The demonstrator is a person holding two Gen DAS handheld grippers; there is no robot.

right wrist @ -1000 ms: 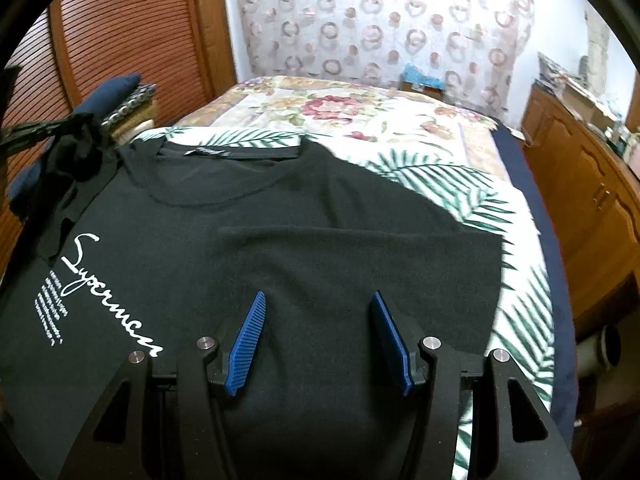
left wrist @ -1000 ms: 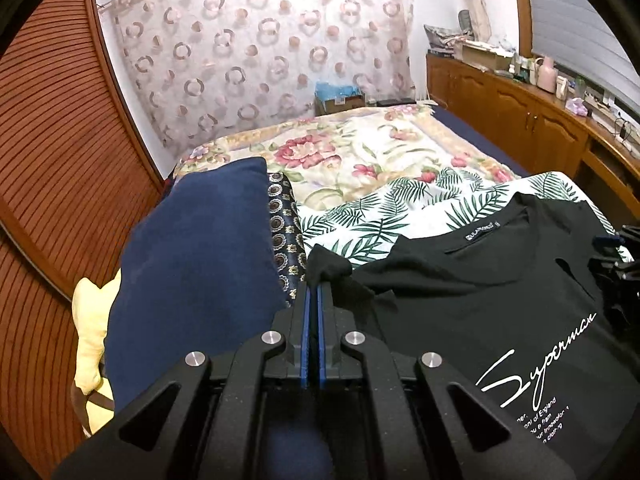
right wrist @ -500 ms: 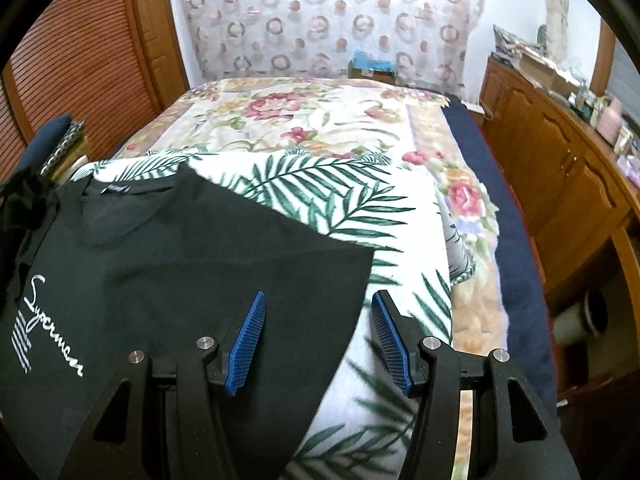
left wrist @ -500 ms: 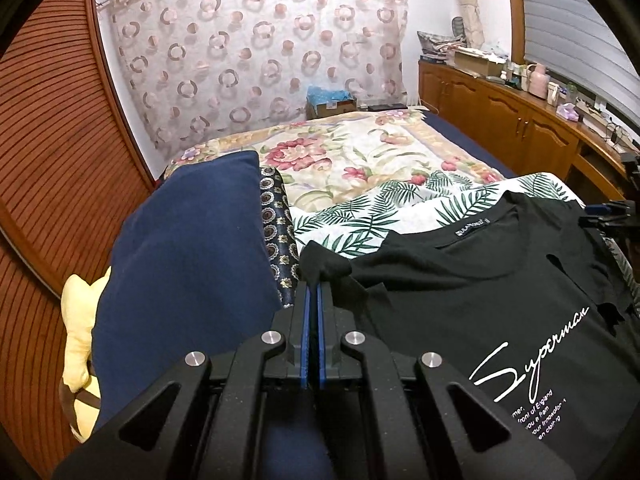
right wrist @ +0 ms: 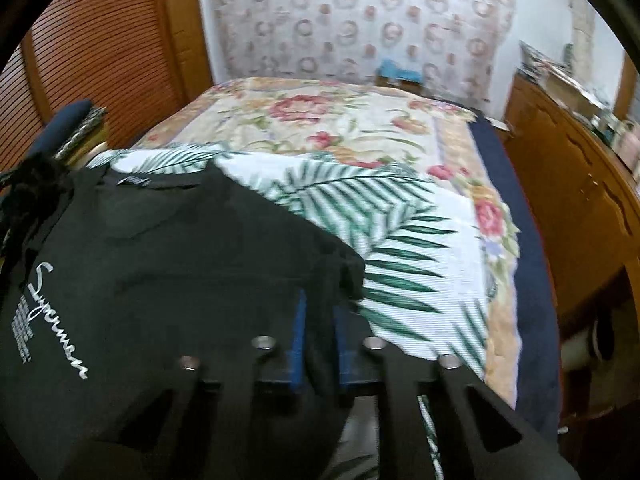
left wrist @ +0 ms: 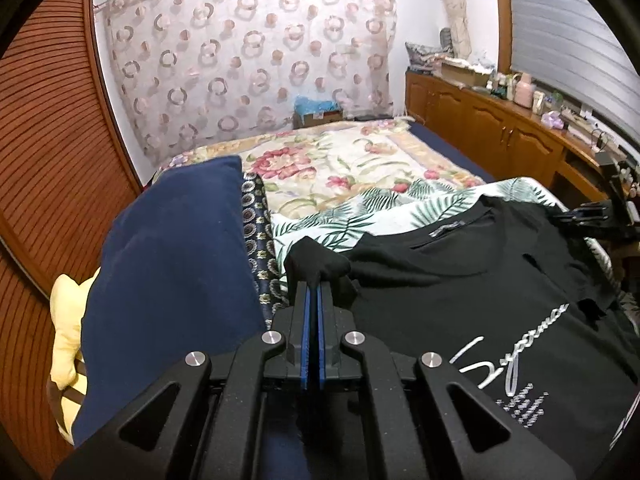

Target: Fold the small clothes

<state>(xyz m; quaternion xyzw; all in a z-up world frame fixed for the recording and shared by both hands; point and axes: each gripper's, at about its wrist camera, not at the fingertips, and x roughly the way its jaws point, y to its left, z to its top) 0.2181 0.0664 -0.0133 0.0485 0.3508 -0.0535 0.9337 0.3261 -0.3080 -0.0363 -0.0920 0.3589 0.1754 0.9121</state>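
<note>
A black T-shirt (left wrist: pixel 460 300) with white "Superman" lettering lies face up on the bed, its collar toward the far end. My left gripper (left wrist: pixel 314 292) is shut on a bunched corner of the shirt's left shoulder, and the cloth sticks out past the blue pads. In the right wrist view the same T-shirt (right wrist: pixel 180 260) fills the left half. My right gripper (right wrist: pixel 320 300) sits at its right edge, where the jaws are closing with a fold of black fabric pinched between the blue pads. That view is motion-blurred.
A navy pillow (left wrist: pixel 172 280) and a yellow plush (left wrist: pixel 68 340) lie left of the shirt. Under the shirt is a palm-leaf sheet (right wrist: pixel 400 248), with a floral blanket (left wrist: pixel 340 168) beyond. Wooden cabinets (left wrist: pixel 500 128) line the right side and louvred wooden doors (left wrist: pixel 40 140) the left.
My right gripper slid rightward from the shirt's middle to its right edge, and its jaws went from wide apart to closed on the fabric. The left gripper stayed shut on its corner.
</note>
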